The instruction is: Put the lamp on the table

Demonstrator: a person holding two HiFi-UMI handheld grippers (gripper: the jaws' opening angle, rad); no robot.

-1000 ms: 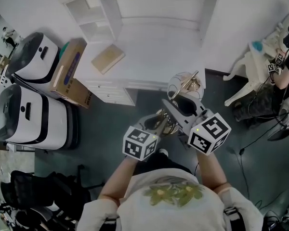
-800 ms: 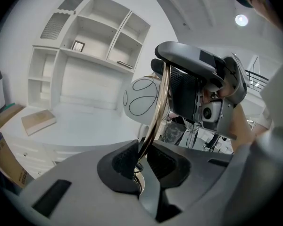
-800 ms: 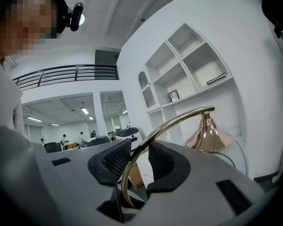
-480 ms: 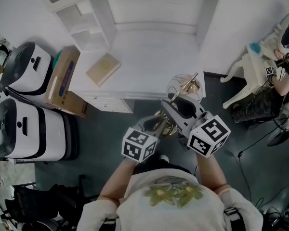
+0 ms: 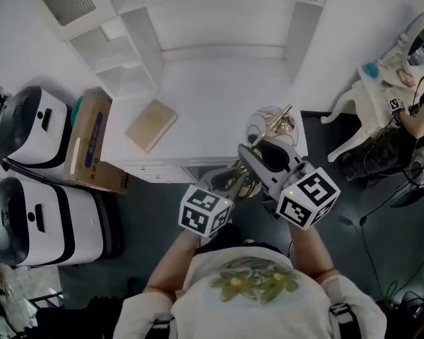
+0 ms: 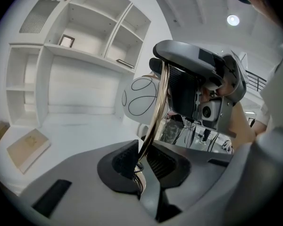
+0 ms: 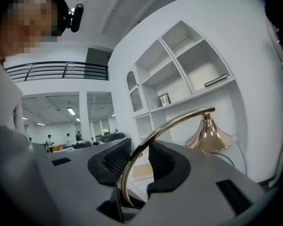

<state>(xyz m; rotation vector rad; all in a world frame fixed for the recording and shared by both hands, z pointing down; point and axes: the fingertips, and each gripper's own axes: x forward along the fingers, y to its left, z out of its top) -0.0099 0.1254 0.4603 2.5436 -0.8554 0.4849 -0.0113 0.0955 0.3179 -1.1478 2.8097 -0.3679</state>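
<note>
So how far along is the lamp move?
Done: the lamp is picked up, left gripper and right gripper both shut on its gold arm. In hand: it's held at the white table's front edge, not resting on it. Left: set it down on the table, release.

Brass-armed lamp [image 5: 272,127] with pale globe shade, above the front right edge of the white counter [image 5: 219,83]. Left gripper [image 5: 234,181] and right gripper [image 5: 261,154] both at its stem. Tan book [image 5: 151,124] flat on the counter. Cardboard box [image 5: 90,143] leaning at the counter's left end.
</note>
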